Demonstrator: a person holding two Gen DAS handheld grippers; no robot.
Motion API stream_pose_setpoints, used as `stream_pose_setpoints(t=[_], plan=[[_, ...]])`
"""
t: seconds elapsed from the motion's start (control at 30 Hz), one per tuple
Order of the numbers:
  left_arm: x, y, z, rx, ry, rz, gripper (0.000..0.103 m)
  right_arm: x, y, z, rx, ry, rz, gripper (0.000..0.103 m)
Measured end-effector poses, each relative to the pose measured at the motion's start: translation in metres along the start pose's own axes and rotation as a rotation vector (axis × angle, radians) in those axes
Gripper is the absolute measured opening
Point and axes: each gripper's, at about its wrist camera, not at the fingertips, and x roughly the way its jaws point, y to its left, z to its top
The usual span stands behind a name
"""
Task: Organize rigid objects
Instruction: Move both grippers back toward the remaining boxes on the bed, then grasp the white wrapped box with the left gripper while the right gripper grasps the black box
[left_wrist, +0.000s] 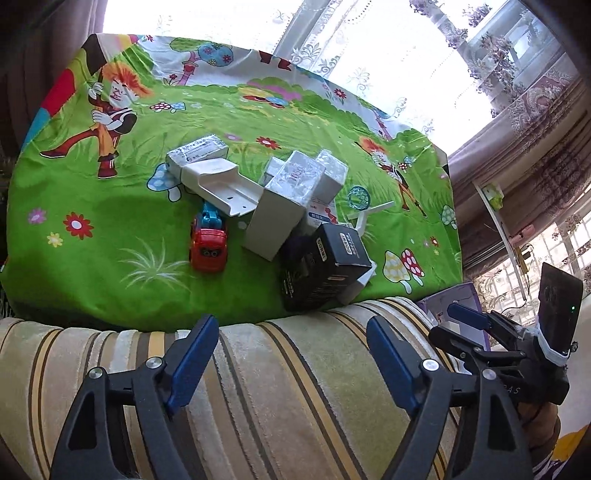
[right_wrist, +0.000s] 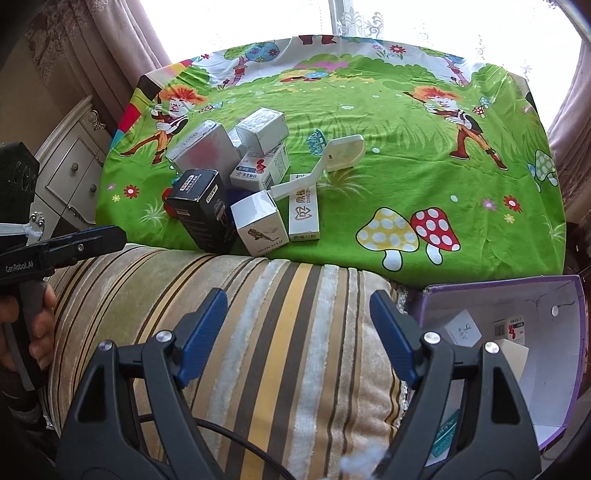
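Both claws, the left gripper (left_wrist: 291, 354) and the right gripper (right_wrist: 297, 332), were wide open and held nothing. A bump could topple the black box (right_wrist: 202, 210) off the table edge.

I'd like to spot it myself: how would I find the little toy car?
Look at the green cartoon cloth, then the heap of boxes in its middle. On the heap's left edge sits the toy car, red with a blue top; everything beside it is a white or black carton.

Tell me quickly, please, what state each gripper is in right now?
Left gripper: open, nothing between its fingers, over the striped cushion.
Right gripper: open, holding nothing, over the same cushion.
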Motion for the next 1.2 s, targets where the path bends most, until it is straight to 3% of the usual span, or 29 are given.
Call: stream_pose_setpoints(t=[0.3,0.57,0.83,0.97,1.1,1.2], plan=[[0.006,0.011,0.024,0.011,-0.001,0.015,0.074,0.017,0.02,0.015,-0.051,0.024,0.018,0.082],[0.014,-0.005,0.057,0.115,0.002,0.029,0.073,0.028,0.047,0.031,-0.1,0.015,0.048,0.082],[0.047,-0.014,0.082,0.182,0.053,0.051,0.072,0.037,0.069,0.046,-0.125,0.0,0.054,0.082],[0.062,-0.011,0.087,0.177,0.08,0.05,0.064,0.043,0.074,0.051,-0.11,0.006,0.066,0.082],[0.071,-0.005,0.085,0.162,0.097,0.045,0.043,0.048,0.081,0.055,-0.11,0.004,0.071,0.082],[0.067,-0.001,0.085,0.151,0.079,0.032,0.041,0.054,0.084,0.058,-0.107,0.009,0.062,0.082]])
